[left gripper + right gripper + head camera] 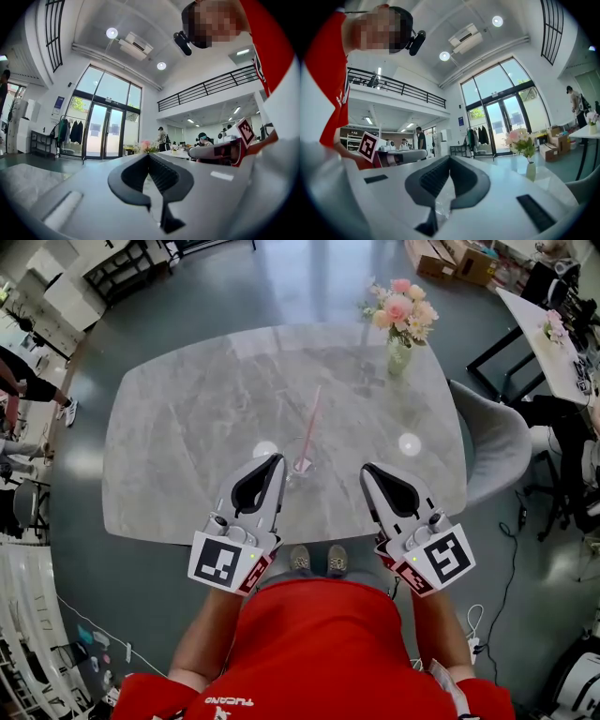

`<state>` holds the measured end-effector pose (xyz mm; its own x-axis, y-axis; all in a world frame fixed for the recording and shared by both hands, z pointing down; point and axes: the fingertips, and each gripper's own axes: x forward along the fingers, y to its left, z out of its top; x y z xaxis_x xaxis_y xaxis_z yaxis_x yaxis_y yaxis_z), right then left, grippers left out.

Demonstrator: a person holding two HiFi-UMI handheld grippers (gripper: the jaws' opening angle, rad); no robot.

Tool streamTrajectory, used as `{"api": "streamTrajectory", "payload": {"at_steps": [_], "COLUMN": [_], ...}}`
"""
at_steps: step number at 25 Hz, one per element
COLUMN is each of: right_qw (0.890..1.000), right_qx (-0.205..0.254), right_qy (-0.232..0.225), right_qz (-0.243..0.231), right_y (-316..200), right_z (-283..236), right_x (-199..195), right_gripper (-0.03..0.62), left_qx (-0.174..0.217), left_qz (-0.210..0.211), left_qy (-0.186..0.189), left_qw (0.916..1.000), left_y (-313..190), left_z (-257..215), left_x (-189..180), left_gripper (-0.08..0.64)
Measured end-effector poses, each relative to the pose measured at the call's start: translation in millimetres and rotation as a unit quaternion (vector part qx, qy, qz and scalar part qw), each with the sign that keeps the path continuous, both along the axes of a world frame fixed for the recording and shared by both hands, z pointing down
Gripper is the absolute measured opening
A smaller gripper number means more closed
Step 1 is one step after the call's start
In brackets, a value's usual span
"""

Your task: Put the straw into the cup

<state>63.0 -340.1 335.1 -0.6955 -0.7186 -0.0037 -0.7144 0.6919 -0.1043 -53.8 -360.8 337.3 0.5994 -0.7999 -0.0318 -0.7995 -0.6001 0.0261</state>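
A clear cup [301, 457] stands near the front edge of the grey marble table [187, 427]. A pink straw [312, 418] stands in it and leans away from me. My left gripper [278, 459] lies just left of the cup, its jaws together. My right gripper [367, 468] rests a short way right of the cup, also shut. Neither holds anything. In the left gripper view the jaws [149, 154] meet at their tips. The right gripper view shows the same [450, 157]. Cup and straw are hidden in both gripper views.
A vase of pink flowers [401, 320] stands at the table's far right and shows in the right gripper view [525, 150]. A grey chair [497, 442] sits at the table's right side. Desks, boxes and people fill the room around.
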Motion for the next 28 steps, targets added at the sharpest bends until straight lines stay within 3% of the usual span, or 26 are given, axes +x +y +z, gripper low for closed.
{"api": "streamTrajectory", "payload": {"at_steps": [28], "right_qw": [1.000], "right_qx": [0.020], "right_qy": [0.014], "right_qz": [-0.011], "right_y": [19], "right_z": [-9], "right_x": [-11], "right_gripper": [0.000], "left_qx": [0.020], "left_qz": [0.005], "left_qy": [0.025], "left_qw": [0.9995], "left_y": [21], "left_z": [-23], "left_x": [1], "left_gripper": [0.005]}}
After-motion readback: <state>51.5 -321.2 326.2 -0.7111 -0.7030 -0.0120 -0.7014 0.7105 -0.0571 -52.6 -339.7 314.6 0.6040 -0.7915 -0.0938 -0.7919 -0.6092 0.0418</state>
